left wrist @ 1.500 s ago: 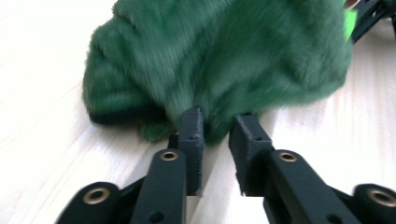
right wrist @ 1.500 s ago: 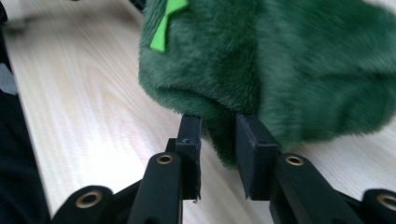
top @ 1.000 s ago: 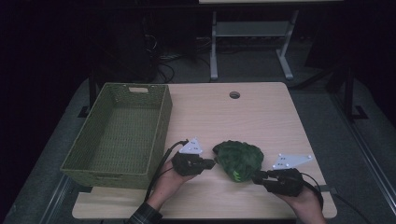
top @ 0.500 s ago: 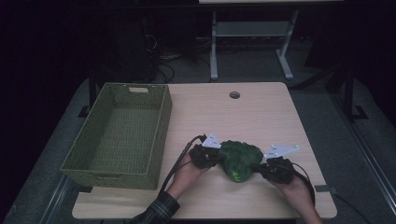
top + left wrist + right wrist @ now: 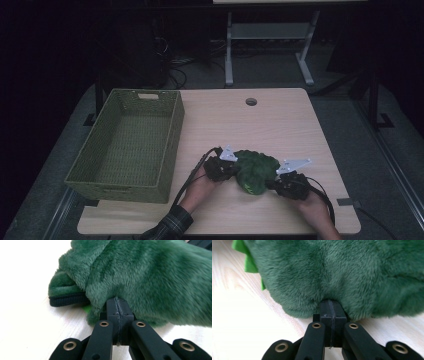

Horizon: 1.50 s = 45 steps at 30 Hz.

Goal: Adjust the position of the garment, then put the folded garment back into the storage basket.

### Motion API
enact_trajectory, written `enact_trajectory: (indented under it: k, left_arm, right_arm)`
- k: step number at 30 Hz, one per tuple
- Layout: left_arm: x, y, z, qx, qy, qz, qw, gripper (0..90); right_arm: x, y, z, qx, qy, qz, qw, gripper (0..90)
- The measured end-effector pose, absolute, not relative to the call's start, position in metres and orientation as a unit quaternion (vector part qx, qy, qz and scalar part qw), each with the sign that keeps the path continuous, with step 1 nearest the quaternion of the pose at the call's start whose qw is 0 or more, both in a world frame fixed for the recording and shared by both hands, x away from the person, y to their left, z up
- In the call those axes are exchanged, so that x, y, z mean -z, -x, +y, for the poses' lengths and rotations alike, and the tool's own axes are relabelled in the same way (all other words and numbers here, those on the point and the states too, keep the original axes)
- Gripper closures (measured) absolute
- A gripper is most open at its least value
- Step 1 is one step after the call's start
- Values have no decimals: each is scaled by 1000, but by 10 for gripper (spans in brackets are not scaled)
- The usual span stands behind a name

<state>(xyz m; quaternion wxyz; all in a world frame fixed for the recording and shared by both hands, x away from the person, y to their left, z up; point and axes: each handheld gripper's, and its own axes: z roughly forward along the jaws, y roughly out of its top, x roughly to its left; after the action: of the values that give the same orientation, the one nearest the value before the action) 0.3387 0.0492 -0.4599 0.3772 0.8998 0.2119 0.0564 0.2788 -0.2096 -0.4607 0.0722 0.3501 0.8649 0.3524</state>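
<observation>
Green plush toy (image 5: 256, 170) lies near the tabletop's (image 5: 280, 120) front edge; left gripper (image 5: 231, 170) and right gripper (image 5: 276, 183) pinch its fur, jaws closed.

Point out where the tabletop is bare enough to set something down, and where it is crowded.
Free: the far table between the basket and the right edge, around the cable hole; also the strip beside the basket's right wall. Crowded: the near edge, where the left gripper and right gripper pinch the green plush toy.

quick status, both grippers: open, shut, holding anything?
Left gripper: shut, jaws pinching the edge of the green plush toy.
Right gripper: shut, jaws pinching the same toy's other side.
</observation>
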Motion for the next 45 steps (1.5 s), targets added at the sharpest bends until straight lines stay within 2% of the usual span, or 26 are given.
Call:
enact_trajectory:
  k: [11, 19, 24, 34, 45]
  left_arm:
    - [439, -314, 66, -28, -883, 213, 417, 895]
    - [435, -295, 59, -6, -886, 195, 420, 891]
    - [440, -285, 49, 8, -893, 180, 412, 891]
    - [449, -282, 30, 17, -897, 165, 409, 886]
    - [466, -295, 25, 3, -908, 175, 381, 887]
  right_arm:
    - [436, -281, -253, -397, -389, 824, 114, 899]
    - [426, -315, -267, -398, -411, 808, 141, 899]
    - [426, -343, -262, -401, -418, 803, 141, 899]
    - [438, -376, -234, -400, -400, 819, 97, 899]
    - [454, -373, -218, -386, -373, 842, 49, 898]
